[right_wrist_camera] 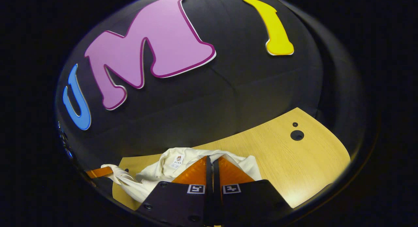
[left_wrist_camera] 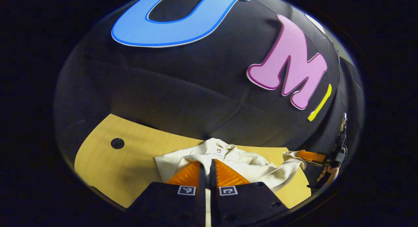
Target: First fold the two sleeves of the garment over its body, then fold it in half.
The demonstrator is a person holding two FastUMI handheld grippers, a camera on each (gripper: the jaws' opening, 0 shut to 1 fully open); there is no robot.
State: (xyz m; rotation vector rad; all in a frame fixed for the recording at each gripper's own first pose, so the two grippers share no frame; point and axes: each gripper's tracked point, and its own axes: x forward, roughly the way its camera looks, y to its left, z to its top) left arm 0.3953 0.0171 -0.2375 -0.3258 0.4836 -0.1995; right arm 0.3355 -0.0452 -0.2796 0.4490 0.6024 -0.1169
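soft, cream garment [left_wrist_camera: 241, 165] lies rumpled at the lower centre of the left gripper view, on a smooth pale wood table [left_wrist_camera: 130, 161]. left gripper [left_wrist_camera: 207, 165] and right gripper [right_wrist_camera: 212, 161] both pinch its cloth, fingers nearly together. bare tabletop at lower left.

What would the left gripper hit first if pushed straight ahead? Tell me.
The cream garment: the left gripper points straight into its bunched cloth on the wooden table, fingers nearly together, seemingly already pinching a fold. Beyond it, probably the booth's black wall.
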